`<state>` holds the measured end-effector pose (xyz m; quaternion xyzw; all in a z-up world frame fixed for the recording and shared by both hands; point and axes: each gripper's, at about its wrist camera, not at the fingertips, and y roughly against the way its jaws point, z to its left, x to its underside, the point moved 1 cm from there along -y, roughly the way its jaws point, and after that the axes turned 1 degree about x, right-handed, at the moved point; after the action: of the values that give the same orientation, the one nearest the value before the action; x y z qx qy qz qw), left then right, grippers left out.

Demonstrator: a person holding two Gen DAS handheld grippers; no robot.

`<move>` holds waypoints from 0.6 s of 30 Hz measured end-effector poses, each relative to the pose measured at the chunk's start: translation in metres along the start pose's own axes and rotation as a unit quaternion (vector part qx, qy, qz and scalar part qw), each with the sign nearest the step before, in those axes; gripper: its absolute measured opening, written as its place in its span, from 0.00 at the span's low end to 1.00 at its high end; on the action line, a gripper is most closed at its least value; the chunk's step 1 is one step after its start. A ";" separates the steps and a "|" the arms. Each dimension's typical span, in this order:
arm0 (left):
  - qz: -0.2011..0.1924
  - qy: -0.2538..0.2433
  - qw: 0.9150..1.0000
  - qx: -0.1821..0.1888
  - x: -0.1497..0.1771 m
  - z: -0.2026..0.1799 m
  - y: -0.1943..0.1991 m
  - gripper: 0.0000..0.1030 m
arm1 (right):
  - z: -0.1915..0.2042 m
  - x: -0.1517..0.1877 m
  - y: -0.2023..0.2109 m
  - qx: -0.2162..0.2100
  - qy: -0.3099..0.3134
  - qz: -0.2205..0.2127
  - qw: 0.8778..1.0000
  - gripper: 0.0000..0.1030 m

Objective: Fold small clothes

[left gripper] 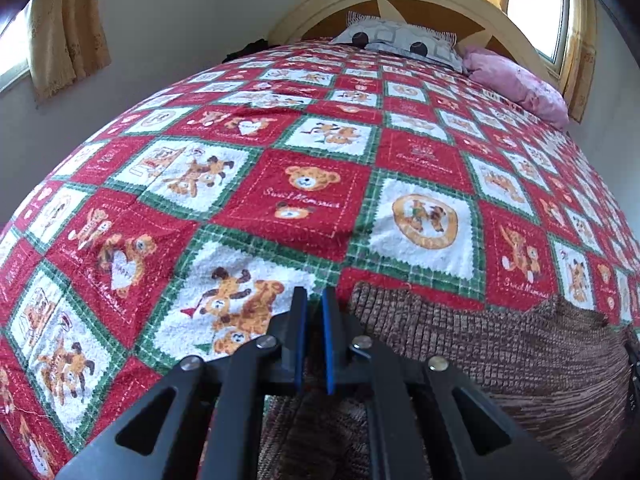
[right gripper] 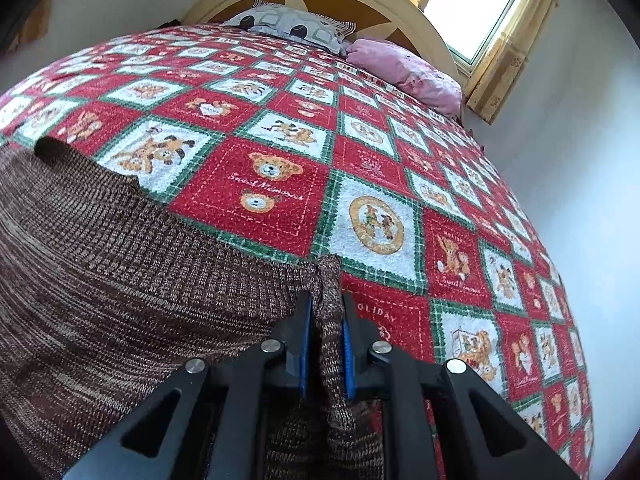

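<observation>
Your right gripper (right gripper: 325, 312) is clamped on a bunched fold of the brown knitted garment (right gripper: 120, 264), which lies on the near part of the teddy-bear quilt (right gripper: 256, 188) and runs off leftward from that grip. Your left gripper (left gripper: 314, 308) has its jaws drawn almost together at the garment's other side; no cloth shows between the blue pads, so you cannot be sure it holds anything. Check that before you lift, or one corner will lag and the fold will skew. Keep both hands level and the edge between them taut, then carry it over in one even sweep and lay edge on edge. The far edge of the knit sits well short of the patterned pillow (right gripper: 292, 24) and the pink pillow (right gripper: 404, 68), so the quilt ahead is open.
</observation>
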<state>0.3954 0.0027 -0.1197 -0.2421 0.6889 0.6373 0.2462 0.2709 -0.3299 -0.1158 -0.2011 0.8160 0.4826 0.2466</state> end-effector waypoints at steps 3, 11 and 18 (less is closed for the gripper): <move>0.000 -0.010 1.000 -0.013 0.000 -0.003 -0.001 0.10 | -0.004 0.000 -0.001 -0.010 -0.008 0.002 1.000 0.13; -0.002 -0.034 0.998 -0.046 0.002 -0.012 -0.003 0.10 | -0.030 0.001 0.009 -0.030 -0.070 -0.002 0.997 0.30; -0.003 -0.046 0.997 -0.062 0.002 -0.016 -0.002 0.10 | -0.057 0.023 0.100 -0.063 -0.139 -0.080 0.985 0.30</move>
<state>0.3947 -0.0130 -0.1219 -0.2295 0.6354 0.6885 0.2638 0.1844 -0.3371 -0.0374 -0.2115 0.7230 0.5352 0.3823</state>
